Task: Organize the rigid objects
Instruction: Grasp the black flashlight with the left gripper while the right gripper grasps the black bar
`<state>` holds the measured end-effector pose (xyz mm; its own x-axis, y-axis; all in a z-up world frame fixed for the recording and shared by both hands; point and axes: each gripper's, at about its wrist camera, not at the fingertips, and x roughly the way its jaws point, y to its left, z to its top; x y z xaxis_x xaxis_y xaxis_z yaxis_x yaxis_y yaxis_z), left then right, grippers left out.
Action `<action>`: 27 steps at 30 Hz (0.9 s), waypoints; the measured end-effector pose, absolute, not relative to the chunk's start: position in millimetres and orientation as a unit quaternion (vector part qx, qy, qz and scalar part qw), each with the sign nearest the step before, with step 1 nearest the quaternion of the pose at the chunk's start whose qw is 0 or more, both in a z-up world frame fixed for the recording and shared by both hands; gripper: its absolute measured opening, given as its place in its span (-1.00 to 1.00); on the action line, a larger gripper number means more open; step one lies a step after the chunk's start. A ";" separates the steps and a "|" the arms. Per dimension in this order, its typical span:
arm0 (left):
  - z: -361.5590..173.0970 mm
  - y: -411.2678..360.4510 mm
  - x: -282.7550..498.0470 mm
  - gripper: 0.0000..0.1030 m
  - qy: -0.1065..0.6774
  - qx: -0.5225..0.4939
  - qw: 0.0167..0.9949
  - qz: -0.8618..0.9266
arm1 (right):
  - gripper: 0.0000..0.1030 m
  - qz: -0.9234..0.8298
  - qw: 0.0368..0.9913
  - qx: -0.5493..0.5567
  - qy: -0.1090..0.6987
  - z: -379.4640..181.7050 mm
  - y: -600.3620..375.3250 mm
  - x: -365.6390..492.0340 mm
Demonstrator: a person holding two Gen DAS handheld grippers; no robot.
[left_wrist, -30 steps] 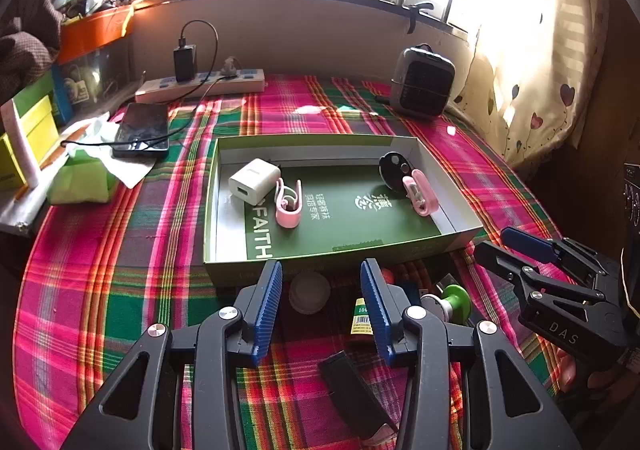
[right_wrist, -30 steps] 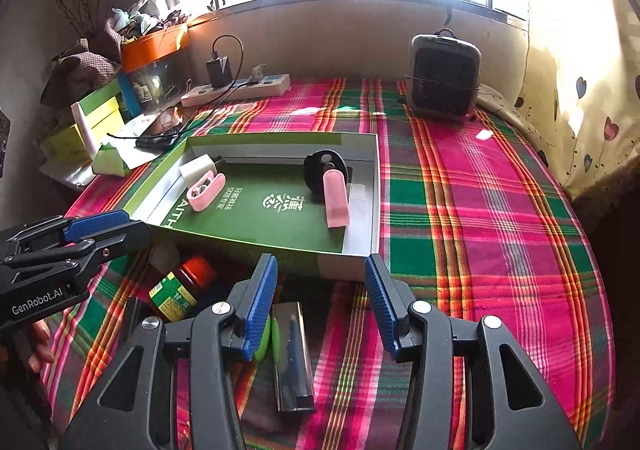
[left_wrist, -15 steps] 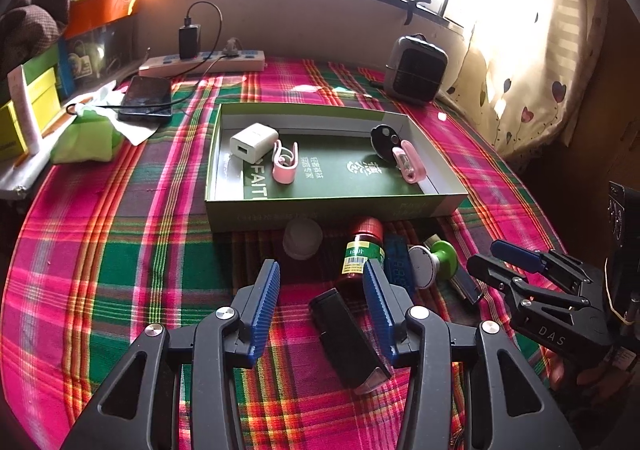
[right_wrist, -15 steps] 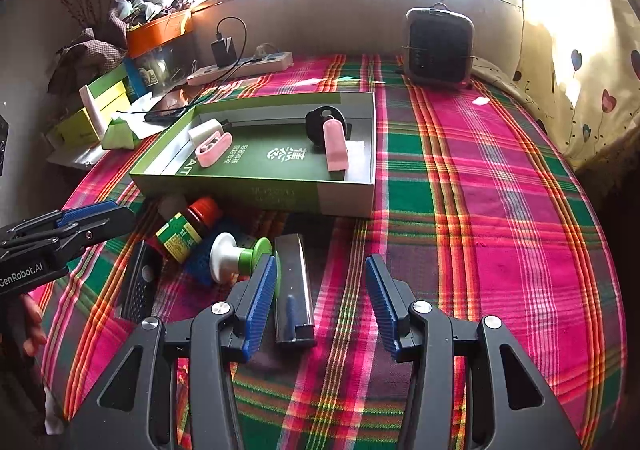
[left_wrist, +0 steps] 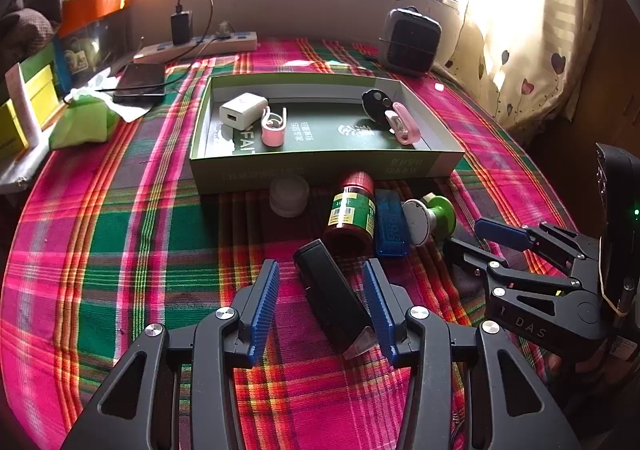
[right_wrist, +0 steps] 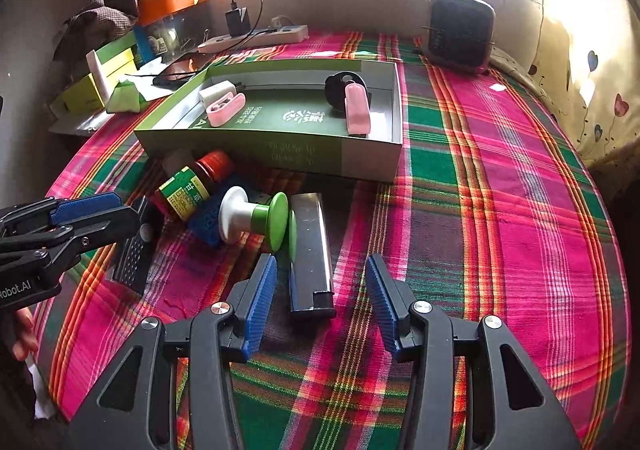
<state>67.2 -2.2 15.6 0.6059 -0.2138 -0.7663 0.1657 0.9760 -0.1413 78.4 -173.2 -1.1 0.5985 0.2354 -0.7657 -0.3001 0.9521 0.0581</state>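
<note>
Box: green and shallow, open on the plaid desk, toward the window side.
Inside the box: a white charger and a pink clip at one end; a black round thing with a second pink clip at the other.
In front of the box: a white cap, a brown bottle lying on its side, a blue case touching it, and a green-and-white knob.
Left tongs: have just widened; the pads stand apart on either side of a black bar, whose near end lies close to one pad; I cannot tell whether it touches.
Right tongs: set wide and gripping nothing; a dark lighter lies flat between them, nearer one pad.
Far edge: a small heater and a power strip.
</note>
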 end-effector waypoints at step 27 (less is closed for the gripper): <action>-0.3 -12.2 72.2 -0.17 0.448 -0.015 0.890 -0.086 | -0.32 0.130 0.895 -0.051 0.424 -0.9 -179.5 96.6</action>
